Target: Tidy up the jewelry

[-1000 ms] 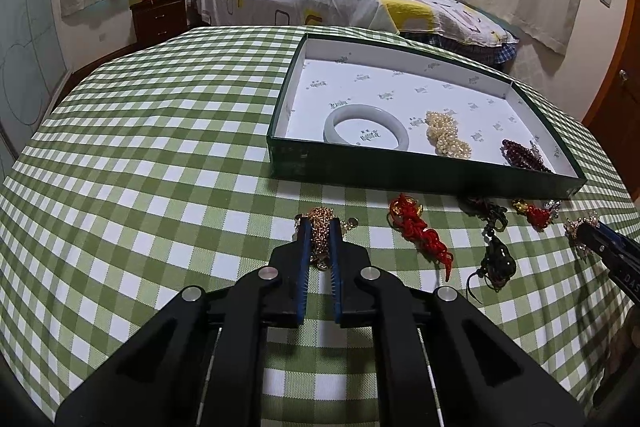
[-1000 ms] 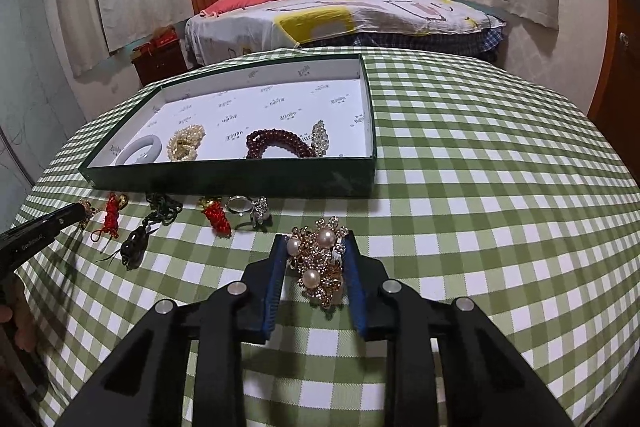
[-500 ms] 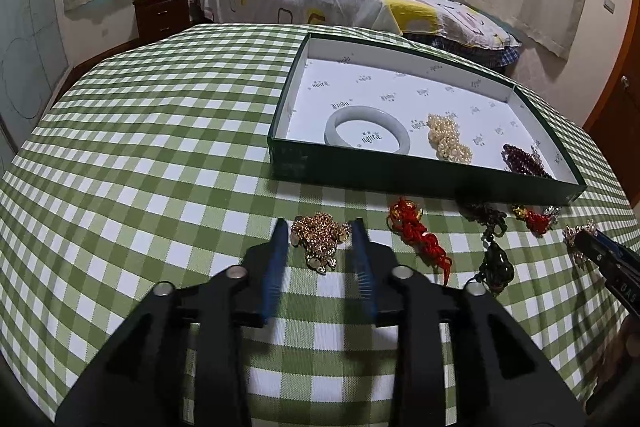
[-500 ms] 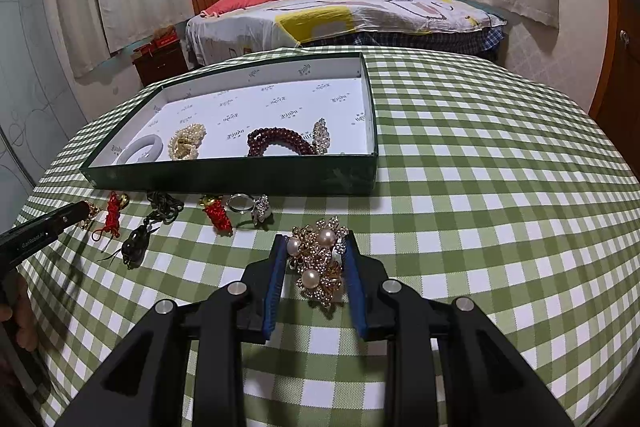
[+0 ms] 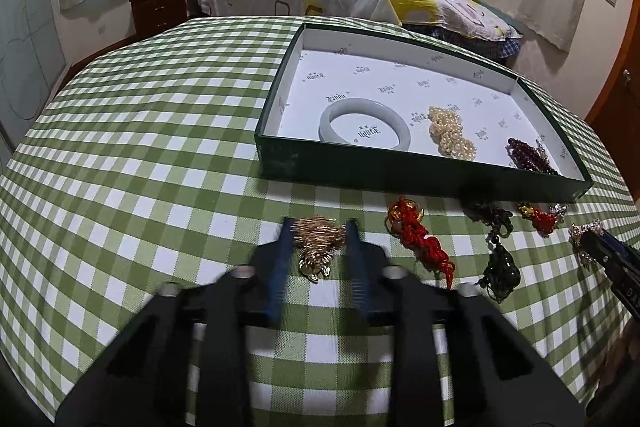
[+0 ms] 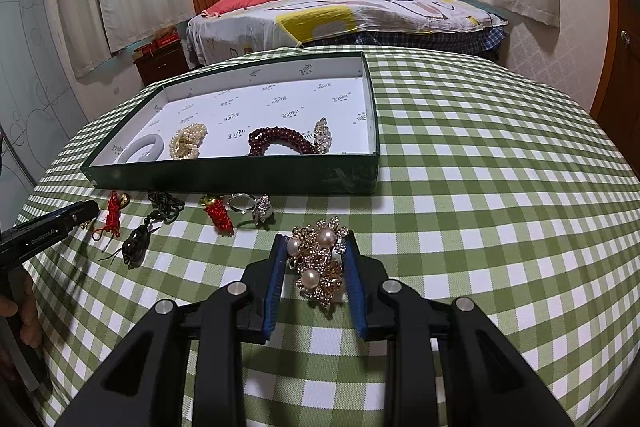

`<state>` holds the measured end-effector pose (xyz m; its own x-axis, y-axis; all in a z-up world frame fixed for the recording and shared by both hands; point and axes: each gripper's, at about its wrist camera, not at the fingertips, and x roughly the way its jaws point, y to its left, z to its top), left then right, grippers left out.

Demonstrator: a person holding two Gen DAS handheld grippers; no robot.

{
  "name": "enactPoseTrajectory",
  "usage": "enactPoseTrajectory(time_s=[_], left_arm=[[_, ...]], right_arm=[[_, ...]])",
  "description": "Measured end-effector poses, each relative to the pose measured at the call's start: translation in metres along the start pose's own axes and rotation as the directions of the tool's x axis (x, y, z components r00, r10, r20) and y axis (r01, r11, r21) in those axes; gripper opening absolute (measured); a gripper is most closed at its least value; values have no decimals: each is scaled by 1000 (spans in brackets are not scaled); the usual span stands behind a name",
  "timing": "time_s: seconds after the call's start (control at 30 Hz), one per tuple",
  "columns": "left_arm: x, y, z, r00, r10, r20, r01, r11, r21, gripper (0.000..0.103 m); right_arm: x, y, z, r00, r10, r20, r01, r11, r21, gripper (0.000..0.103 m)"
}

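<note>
A gold brooch (image 5: 319, 245) lies on the checked tablecloth between the fingers of my left gripper (image 5: 319, 227), which is open around it. My right gripper (image 6: 314, 241) is closed on a gold and pearl brooch (image 6: 319, 261) and holds it low over the cloth. The green jewelry box (image 5: 400, 171) holds a pale jade bangle (image 5: 365, 125), a pearl piece (image 5: 451, 133) and a dark red bead bracelet (image 5: 528, 155). In the right wrist view the box (image 6: 240, 179) also holds a crystal brooch (image 6: 322, 135).
Loose on the cloth in front of the box: a red knotted charm (image 5: 418, 237), a dark green pendant on cord (image 5: 500, 259), a small red charm (image 5: 538, 217), a silver ring (image 6: 252, 207). A bed stands beyond the table.
My left gripper opened from shut and now straddles the gold brooch with wider fingers. My right gripper kept hold of the pearl brooch and hardly moved.
</note>
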<state>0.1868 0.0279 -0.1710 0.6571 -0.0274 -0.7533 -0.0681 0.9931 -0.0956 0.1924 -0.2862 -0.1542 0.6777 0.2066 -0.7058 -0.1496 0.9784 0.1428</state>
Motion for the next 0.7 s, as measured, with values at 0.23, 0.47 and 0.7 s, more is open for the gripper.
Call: enactPoseTrajectory(time_s=[0.23,0.47,0.7], left_arm=[[-1,-2,-3,1000,1,7,-1,1000,12,18],[-5,-5,-5,1000,13,19,-14,999,30,17],[-11,-6,-6,999,16,31,-17,999,34,17]], right_arm=[[0,1,0,1000,2,3,-2,1000,3,29],[0,0,0,1000,3,3,-3,1000,4,29],[0,2,-1,1000,6,8,-6,1000,3,29]])
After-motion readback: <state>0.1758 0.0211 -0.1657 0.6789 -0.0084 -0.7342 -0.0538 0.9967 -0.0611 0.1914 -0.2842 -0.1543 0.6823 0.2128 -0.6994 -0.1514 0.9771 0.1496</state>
